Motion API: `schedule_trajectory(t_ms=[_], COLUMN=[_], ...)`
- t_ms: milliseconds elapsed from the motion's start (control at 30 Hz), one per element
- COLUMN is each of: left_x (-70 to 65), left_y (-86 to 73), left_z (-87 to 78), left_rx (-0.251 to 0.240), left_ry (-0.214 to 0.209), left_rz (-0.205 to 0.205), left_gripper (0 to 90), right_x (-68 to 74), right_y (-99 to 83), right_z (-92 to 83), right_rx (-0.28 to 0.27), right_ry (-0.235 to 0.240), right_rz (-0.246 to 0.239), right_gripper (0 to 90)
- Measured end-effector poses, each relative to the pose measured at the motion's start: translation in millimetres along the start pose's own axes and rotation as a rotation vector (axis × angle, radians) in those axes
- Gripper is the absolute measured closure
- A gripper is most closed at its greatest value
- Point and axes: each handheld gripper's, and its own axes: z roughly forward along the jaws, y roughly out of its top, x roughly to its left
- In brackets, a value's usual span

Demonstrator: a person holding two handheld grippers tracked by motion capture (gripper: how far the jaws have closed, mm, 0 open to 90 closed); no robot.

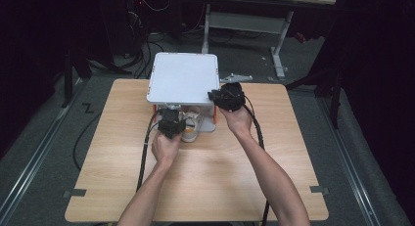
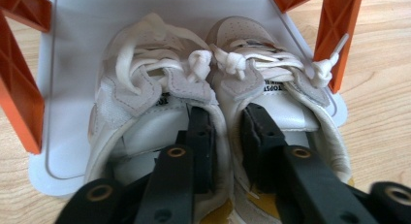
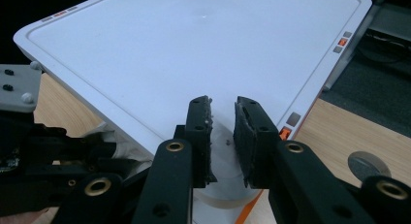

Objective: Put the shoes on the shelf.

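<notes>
A pair of white lace-up shoes [image 2: 145,88] stands side by side, toes pointing away, on the lower white shelf [image 2: 72,64] of a small rack with orange legs [image 2: 19,88]. My left gripper [image 2: 228,115] has one jaw inside each shoe and pinches the two inner collars together. In the high view the left gripper [image 1: 171,122] sits at the rack's front opening, over the shoes [image 1: 191,130]. My right gripper [image 1: 226,96] hovers at the front right corner of the rack's white top [image 1: 183,79]. Its jaws [image 3: 223,105] stand a little apart with nothing between them.
The rack stands at the far middle of a wooden table [image 1: 220,177]. Cables trail from both grippers toward the near edge. A grey disc [image 3: 366,166] is set in the tabletop right of the rack. Dark floor, cables and a desk frame [image 1: 279,45] lie beyond the table.
</notes>
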Motion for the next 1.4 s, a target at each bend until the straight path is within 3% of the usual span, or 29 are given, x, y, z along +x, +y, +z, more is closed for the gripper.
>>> schedule_trajectory(t_ms=[267, 467, 633, 800, 867, 933, 1067, 1233, 1333, 1400], left_x=[-2.9, -1.7, -5.0, -9.1, -11.0, -12.4, -12.7, -8.6, -5.8, -5.8], left_y=[0.4, 2.1, 6.9, 6.3, 3.0, -4.0, -21.8, -33.8, -37.7, -39.9], left_z=[-3.1, -11.0, -30.6, -48.3, -56.1, -62.8, -68.4, -60.5, -50.3, -44.9], left_rx=[-0.008, -0.016, -0.087, -0.049, -0.025, 0.013, 0.079, 0.139, 0.167, 0.182], left_ry=[0.018, -0.019, -0.048, -0.057, -0.042, -0.028, 0.003, 0.05, 0.061, 0.062], left_rz=[0.012, -0.002, 0.004, 0.04, 0.048, 0.068, 0.095, 0.057, 0.022, 0.023], left_gripper=[55.7, 45.4, 42.8, 36.3, 30.9, 23.0, 18.8, 15.5, 15.2, 15.2], right_x=[2.3, 2.0, 2.1, 2.0, 1.7, 2.0, 2.2, 4.3, 6.3, 6.2], right_y=[1.1, 0.6, 0.6, 0.8, 0.8, 0.3, -0.1, -0.3, -2.1, -1.9], right_z=[-1.1, -1.4, -1.2, -1.2, -1.1, -1.5, -2.3, -1.5, -1.8, -2.1], right_rx=[0.017, 0.016, 0.015, 0.017, 0.016, 0.015, 0.016, 0.012, 0.001, 0.003], right_ry=[-0.017, -0.019, -0.019, -0.018, -0.017, -0.016, -0.011, -0.025, -0.038, -0.038], right_rz=[-0.04, -0.041, -0.04, -0.037, -0.035, -0.035, -0.037, -0.036, -0.044, -0.041], right_gripper=[74.3, 73.9, 73.9, 73.8, 73.8, 72.7, 70.8, 69.9, 69.8, 69.6])
